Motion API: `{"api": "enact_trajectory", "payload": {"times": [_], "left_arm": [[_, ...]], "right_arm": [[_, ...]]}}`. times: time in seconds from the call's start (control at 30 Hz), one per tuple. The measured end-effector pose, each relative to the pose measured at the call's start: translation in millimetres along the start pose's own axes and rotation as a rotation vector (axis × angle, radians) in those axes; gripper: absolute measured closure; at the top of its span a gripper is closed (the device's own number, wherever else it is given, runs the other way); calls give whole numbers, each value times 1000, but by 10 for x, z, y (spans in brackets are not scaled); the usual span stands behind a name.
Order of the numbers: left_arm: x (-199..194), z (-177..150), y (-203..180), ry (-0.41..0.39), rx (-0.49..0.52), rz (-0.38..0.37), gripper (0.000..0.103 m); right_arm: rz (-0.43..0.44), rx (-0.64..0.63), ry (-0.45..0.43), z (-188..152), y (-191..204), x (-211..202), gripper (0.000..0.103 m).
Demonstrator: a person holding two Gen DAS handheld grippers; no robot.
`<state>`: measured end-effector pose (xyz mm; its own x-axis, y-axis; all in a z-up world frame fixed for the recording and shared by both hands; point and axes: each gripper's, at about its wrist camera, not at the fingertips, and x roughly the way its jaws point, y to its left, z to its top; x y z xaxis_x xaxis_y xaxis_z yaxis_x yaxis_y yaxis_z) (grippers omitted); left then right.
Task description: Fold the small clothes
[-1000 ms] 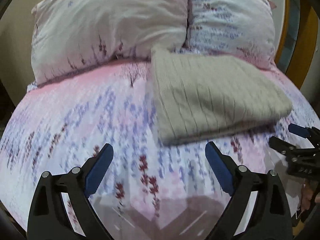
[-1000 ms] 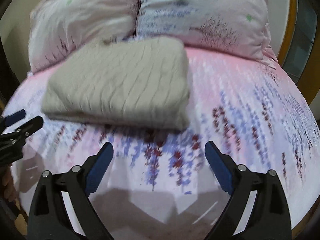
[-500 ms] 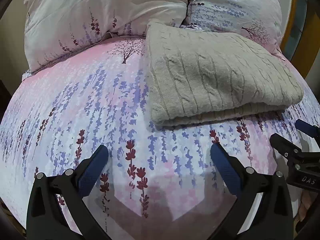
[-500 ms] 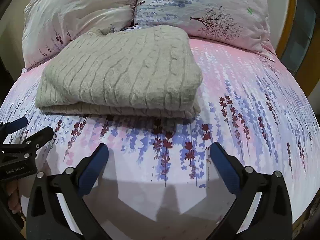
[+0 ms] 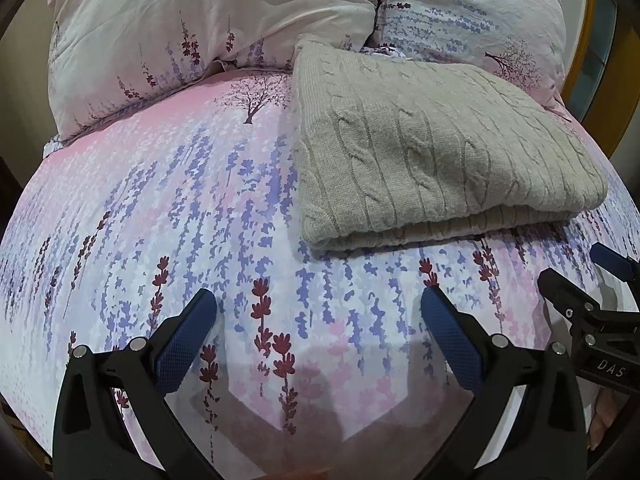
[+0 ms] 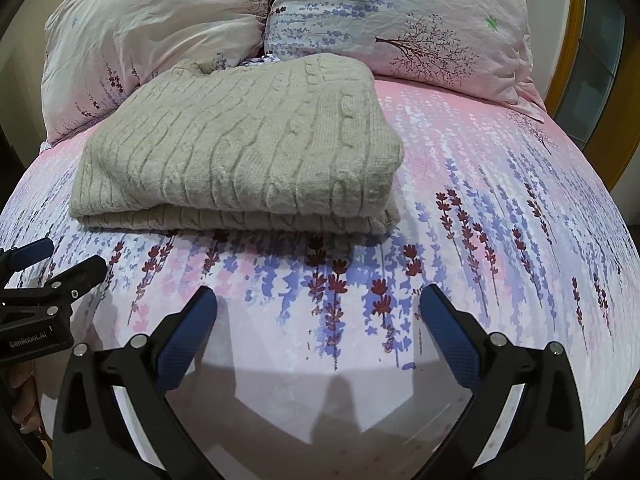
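Nearest in the left wrist view, the left gripper (image 5: 318,312) hangs over the flowered bed sheet (image 5: 160,208) with its jaws spread wide and nothing between them. The right wrist view shows the right gripper (image 6: 318,310) the same way, jaws wide apart and empty. Each view catches the other tool at its edge: only the right wrist view shows fingers (image 6: 24,404) wrapped under the left gripper's handle. Beyond both grippers the folded beige cable-knit sweater (image 5: 432,152) lies flat on the sheet, clear of the jaws. Behind the sweater two pillows (image 6: 160,28) lean side by side; the sweater's far edge touches them. Right of the pillows is a wooden frame (image 6: 576,40)
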<state>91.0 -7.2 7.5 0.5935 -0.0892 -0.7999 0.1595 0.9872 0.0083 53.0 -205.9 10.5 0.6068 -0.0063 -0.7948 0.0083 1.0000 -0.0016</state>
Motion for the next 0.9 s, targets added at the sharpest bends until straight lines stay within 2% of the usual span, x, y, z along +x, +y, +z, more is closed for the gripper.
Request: {"api": "enact_trajectory", "payload": {"times": [0.9], "left_arm": [[14,17,-7,29,-2,-1,1]], "right_arm": [[-8,9,3,2,23,-1,2]]}}
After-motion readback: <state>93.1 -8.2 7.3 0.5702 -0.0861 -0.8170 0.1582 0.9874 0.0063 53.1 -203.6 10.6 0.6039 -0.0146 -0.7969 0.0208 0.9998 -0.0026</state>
